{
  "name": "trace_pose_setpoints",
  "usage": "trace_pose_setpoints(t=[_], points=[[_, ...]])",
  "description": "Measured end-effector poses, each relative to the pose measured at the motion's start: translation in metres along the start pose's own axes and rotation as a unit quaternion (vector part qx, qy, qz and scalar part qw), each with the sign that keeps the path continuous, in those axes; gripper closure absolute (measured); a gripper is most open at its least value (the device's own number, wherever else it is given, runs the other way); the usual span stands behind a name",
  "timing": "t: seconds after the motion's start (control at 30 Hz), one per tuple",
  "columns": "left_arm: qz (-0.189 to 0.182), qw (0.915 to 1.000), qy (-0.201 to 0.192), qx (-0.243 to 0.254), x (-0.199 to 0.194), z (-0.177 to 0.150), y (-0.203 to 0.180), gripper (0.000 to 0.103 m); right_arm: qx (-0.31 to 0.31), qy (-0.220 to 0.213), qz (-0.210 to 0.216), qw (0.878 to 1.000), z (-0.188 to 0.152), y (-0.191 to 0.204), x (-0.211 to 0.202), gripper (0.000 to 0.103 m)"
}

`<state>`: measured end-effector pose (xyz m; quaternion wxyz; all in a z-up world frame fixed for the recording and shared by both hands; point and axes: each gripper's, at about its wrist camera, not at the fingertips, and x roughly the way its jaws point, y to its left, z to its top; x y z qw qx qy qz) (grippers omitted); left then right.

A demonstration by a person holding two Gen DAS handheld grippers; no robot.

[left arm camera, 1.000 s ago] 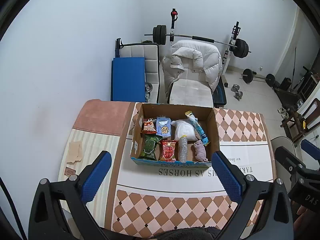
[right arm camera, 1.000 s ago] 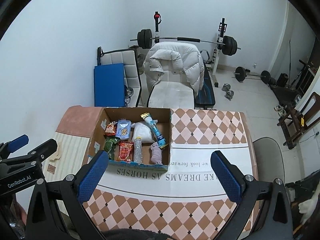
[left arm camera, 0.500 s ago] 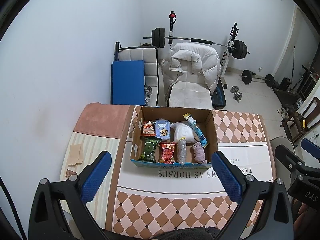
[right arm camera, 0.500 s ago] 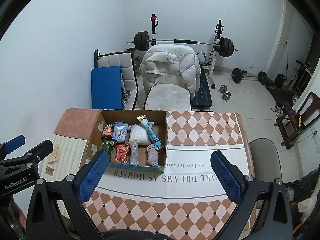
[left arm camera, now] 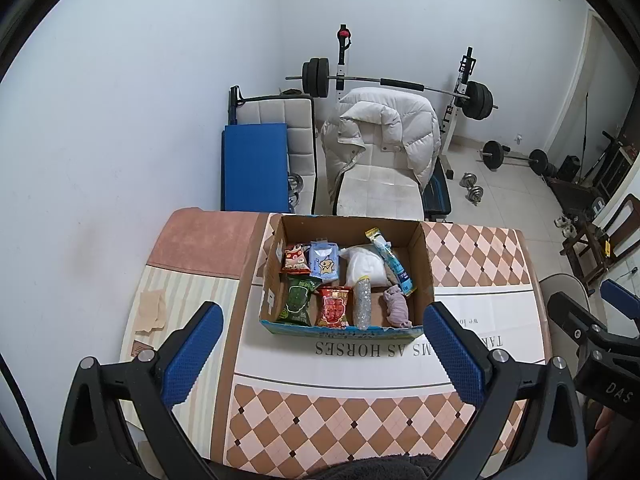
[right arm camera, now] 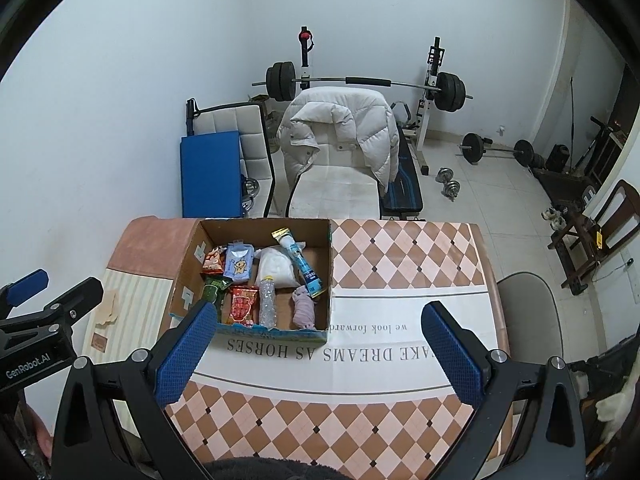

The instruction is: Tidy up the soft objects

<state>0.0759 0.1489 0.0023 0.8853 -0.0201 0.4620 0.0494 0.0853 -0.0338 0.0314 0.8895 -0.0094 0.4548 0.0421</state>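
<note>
An open cardboard box (left arm camera: 426, 254) stands on the table and also shows in the right wrist view (right arm camera: 184, 272). It holds snack packets, a blue tissue pack (left arm camera: 324, 265), a white soft bundle (left arm camera: 362, 267), a tube (left arm camera: 390, 260), a clear bottle (left arm camera: 362, 306) and a pink cloth (left arm camera: 396, 306). My left gripper (left arm camera: 320, 356) is open and empty, above the table in front of the box. My right gripper (right arm camera: 318, 354) is open and empty, in front of the box and to its right.
The table has a checked cloth with printed text (right arm camera: 400, 264) and a striped mat (left arm camera: 188, 292) at the left. Behind it stand a chair with a white jacket (left arm camera: 380, 136), a blue pad (left arm camera: 256, 168) and a barbell rack (left arm camera: 396, 84). A grey seat (right arm camera: 528, 308) is at the right.
Both grippers have drawn back and up from the table, so the box looks smaller and farther. Both stay open.
</note>
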Motion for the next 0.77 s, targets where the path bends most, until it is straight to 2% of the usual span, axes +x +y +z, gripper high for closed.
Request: trace_pose_setpoints(t=[0.77], points=[[0.002, 1.0000, 0.000, 0.005, 0.0008, 0.0008, -0.0024, 0.001, -0.007, 0.002, -0.002, 1.000, -0.0017, -0.0009, -0.0010, 0.000]])
